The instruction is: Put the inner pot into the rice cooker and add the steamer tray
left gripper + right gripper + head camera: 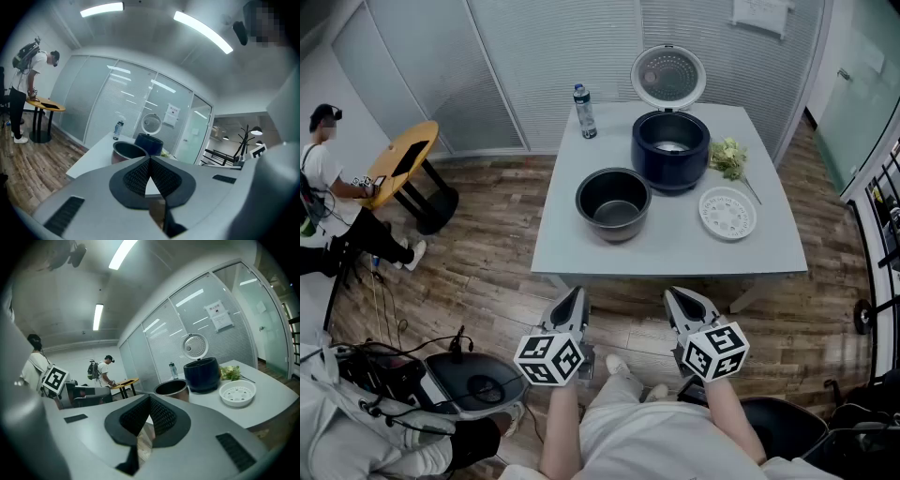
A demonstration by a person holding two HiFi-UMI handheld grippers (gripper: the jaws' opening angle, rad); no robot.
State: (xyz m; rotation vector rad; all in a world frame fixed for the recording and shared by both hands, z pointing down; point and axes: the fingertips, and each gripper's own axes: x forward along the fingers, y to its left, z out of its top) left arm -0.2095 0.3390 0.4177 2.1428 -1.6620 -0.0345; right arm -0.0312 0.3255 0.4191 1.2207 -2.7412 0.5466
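Observation:
A dark metal inner pot [613, 202] stands on the light grey table [581, 246], left of and nearer than the dark blue rice cooker [671, 148], whose lid [668, 76] is up. The white perforated steamer tray [727, 213] lies at the cooker's right front. Both grippers hang short of the table's near edge, over the wood floor: left gripper [572, 293] and right gripper [675, 294], each shut and empty. In the left gripper view the left gripper [150, 159] points at the pot [127, 151] and cooker [149, 142]. In the right gripper view the right gripper [149, 398] faces the pot [172, 389], cooker [202, 373] and tray [238, 393].
A water bottle [584, 112] stands at the table's far left corner; leafy greens [729, 157] lie right of the cooker. A small yellow round table [401, 161] with a person beside it is at the left. Cables and gear [422, 375] lie on the floor at lower left.

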